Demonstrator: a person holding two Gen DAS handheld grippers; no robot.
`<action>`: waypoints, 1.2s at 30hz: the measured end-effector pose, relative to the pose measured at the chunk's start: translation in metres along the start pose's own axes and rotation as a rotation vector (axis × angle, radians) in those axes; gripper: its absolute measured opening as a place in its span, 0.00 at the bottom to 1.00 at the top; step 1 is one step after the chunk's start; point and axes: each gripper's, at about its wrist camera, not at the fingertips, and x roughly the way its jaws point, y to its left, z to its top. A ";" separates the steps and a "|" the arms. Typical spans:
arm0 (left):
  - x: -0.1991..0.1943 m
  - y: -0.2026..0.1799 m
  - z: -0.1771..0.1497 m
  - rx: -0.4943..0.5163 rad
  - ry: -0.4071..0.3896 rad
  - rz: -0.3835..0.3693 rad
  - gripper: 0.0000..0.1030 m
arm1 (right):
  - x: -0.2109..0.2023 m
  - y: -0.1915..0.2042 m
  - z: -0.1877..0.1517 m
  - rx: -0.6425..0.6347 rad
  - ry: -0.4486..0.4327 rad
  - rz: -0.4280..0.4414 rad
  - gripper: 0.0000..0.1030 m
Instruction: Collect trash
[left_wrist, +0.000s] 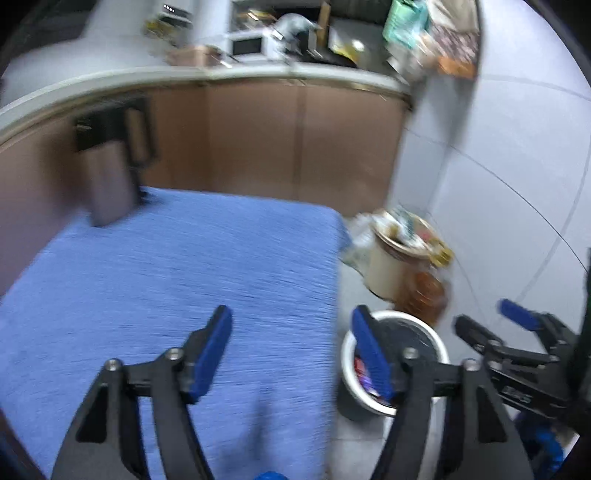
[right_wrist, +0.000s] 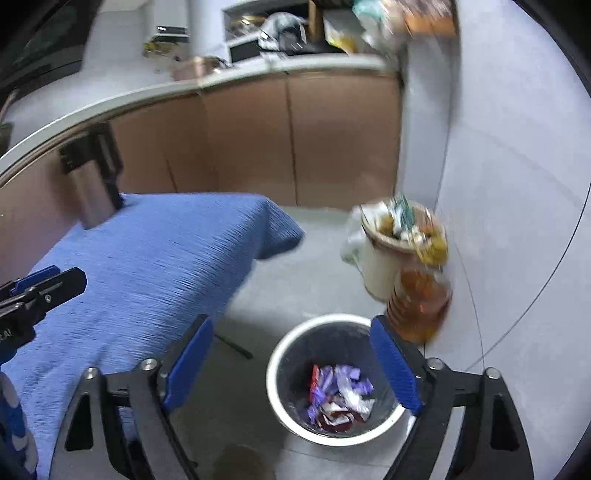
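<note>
Grippers: 2, both w/ blue pads on black frames.
Left gripper (left_wrist: 291, 350): jaws wide apart, nothing btwn them. Hangs over the near right edge of the blue cloth, right finger over the bin rim.
Right gripper (right_wrist: 291, 363): jaws spread wide, nothing in them. Sits above the bin, pointing down at an angle; also seen at far right of left wrist view.
Bins: 2. White-rimmed bin (right_wrist: 334, 376) on the floor just beside the table, black liner inside. 2nd one, cream bin (right_wrist: 384, 254), farther back near the wall, piled over the top w/ rubbish.
Trash: crumpled wrappers (right_wrist: 340, 397) at the bottom of the white-rimmed bin, purple, white & red; roughly a handful, exact count can't tell (blur).
Bottle: 1, amber bottle (right_wrist: 419, 299), touching the cream bin, btwn the 2 bins.
Table: 1, covered by blue cloth (left_wrist: 177, 280); no wrappers visible on it.
On table: 1 grey upright object (left_wrist: 110, 184) at far left corner, black fixture above it; too blurred to tell what.
Behind: brown cabinets (left_wrist: 280, 140) under a pale counter (left_wrist: 229, 74); 1 white microwave (left_wrist: 251, 46) & blurred clutter on top.
In the way: in left wrist view its own right finger hides part of the white-rimmed bin. Nothing btwn right gripper & bin opening.
Floor: grey tiles (right_wrist: 517, 221).
</note>
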 end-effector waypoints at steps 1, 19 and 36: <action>-0.008 0.008 -0.002 -0.009 -0.020 0.025 0.68 | -0.009 0.012 0.002 -0.021 -0.021 0.005 0.93; -0.136 0.106 -0.046 -0.133 -0.218 0.347 0.75 | -0.109 0.128 -0.008 -0.222 -0.219 0.103 1.00; -0.168 0.104 -0.045 -0.140 -0.287 0.320 0.75 | -0.127 0.129 -0.019 -0.190 -0.252 0.098 1.00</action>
